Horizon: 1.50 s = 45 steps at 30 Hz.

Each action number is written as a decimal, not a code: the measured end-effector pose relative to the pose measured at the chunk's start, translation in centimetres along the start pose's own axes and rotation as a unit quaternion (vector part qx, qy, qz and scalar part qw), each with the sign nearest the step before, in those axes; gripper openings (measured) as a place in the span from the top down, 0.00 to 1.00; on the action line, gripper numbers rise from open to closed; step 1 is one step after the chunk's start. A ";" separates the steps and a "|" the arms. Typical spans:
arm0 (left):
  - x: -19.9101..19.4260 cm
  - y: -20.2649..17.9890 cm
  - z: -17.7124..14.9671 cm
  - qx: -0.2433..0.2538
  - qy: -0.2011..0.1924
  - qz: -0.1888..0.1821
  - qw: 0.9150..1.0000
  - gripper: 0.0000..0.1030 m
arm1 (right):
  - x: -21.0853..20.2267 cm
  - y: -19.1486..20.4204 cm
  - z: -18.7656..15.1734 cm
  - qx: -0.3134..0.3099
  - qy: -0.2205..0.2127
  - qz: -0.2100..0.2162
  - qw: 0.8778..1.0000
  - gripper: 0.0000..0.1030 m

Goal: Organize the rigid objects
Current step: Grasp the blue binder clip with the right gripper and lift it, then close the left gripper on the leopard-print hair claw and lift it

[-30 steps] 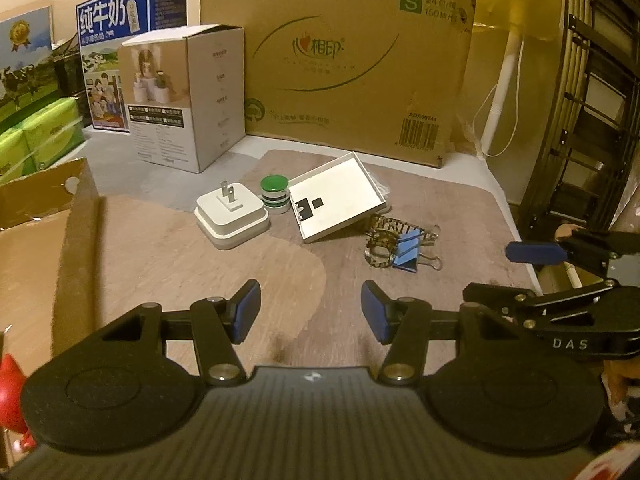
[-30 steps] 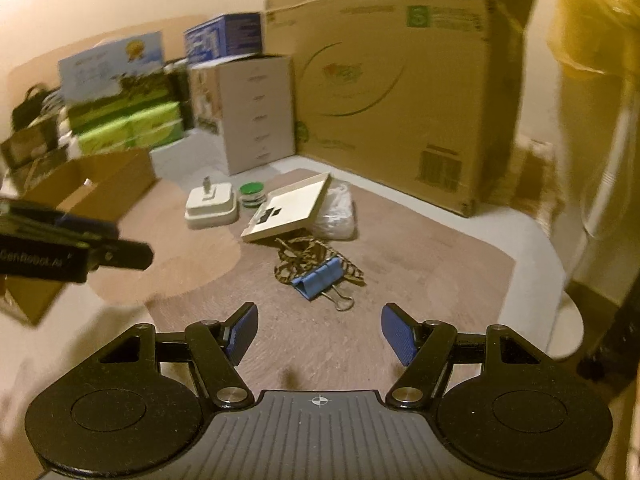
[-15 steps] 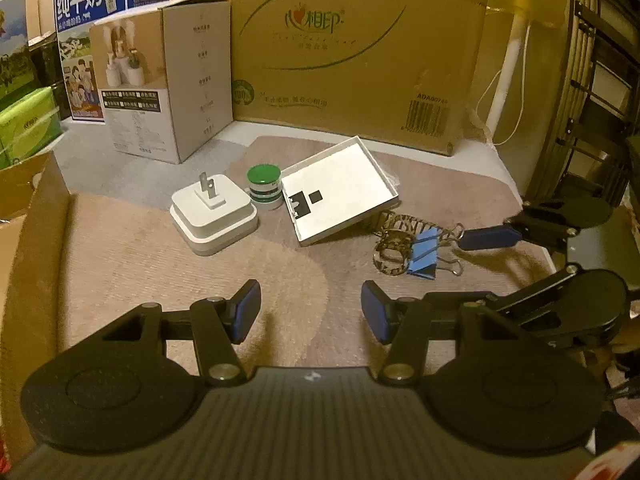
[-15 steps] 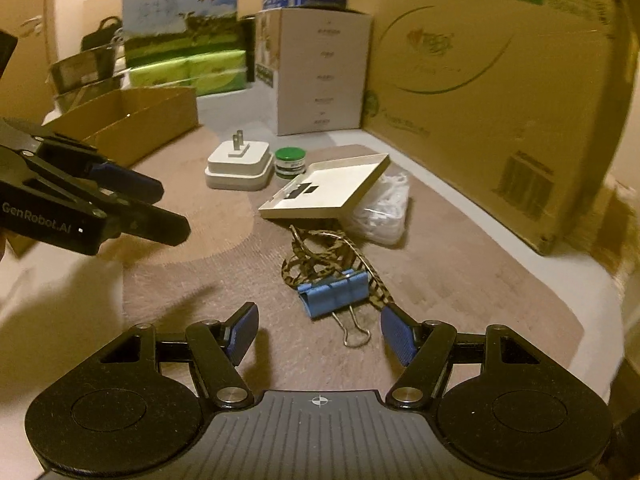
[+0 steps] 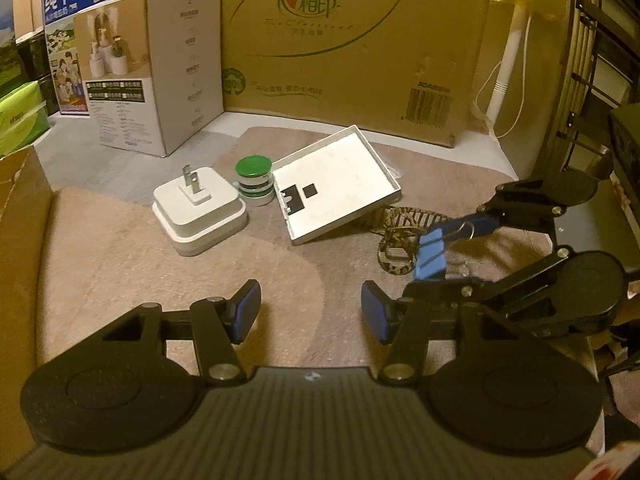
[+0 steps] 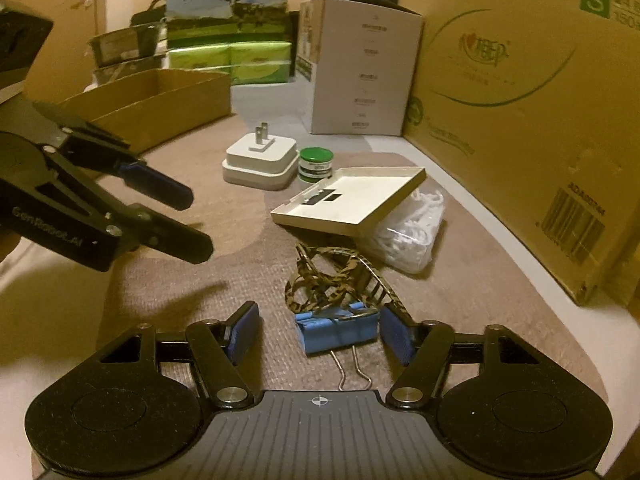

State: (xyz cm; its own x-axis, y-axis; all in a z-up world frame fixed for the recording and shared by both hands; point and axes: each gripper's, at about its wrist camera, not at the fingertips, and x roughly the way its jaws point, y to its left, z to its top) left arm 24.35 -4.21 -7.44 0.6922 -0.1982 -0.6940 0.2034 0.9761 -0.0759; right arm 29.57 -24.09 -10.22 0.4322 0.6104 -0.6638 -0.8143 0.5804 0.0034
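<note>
The right gripper has dropped to the blue metal binder clip, fingers closing around it, left fingers apart.

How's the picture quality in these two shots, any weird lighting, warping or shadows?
Left wrist view: dim yellow light, and the fisheye bows the big cardboard box. Right wrist view: the same warm cast, dark corners, the green packs at the back look soft, and the left gripper throws a shadow on the mat.
</note>
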 end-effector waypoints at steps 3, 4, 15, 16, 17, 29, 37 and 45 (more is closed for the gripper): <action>0.4 -0.5 0.3 0.004 -0.002 -0.006 1.000 0.50 | -0.5 0.0 -0.2 0.011 0.004 -0.005 1.000 0.57; 0.5 -0.7 0.4 0.006 -0.003 -0.010 1.000 0.50 | -0.7 0.0 -0.3 0.017 0.006 -0.010 1.000 0.57; 3.0 -4.2 1.7 0.032 -0.013 -0.049 0.998 0.50 | -3.4 -1.0 -1.5 0.137 0.010 -0.099 0.986 0.58; 3.3 -4.5 1.8 0.033 -0.014 -0.048 0.998 0.50 | -3.6 -1.1 -1.6 0.144 0.007 -0.104 0.984 0.58; 3.5 -4.7 1.8 0.032 -0.017 -0.046 0.998 0.50 | -3.7 -1.2 -1.6 0.149 0.006 -0.107 0.983 0.58; 5.3 -5.5 1.8 0.019 -0.018 -0.029 0.999 0.73 | -4.0 -0.3 -2.5 0.121 0.011 -0.120 0.985 0.58; 3.3 -5.0 0.5 0.022 -0.008 -0.036 0.999 0.74 | -4.3 0.2 -2.7 0.118 0.021 -0.120 0.986 0.58; -1.9 -2.8 -3.5 -0.002 -0.002 -0.011 1.000 0.74 | -5.8 2.3 -2.9 0.150 0.026 -0.125 0.981 0.58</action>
State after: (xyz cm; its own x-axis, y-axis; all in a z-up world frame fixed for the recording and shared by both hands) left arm 20.00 -6.24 -8.40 0.6904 -0.2206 -0.6889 0.2166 0.9717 -0.0941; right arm 24.03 -27.82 -8.56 0.5764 0.4052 -0.7096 -0.5324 0.8450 0.0501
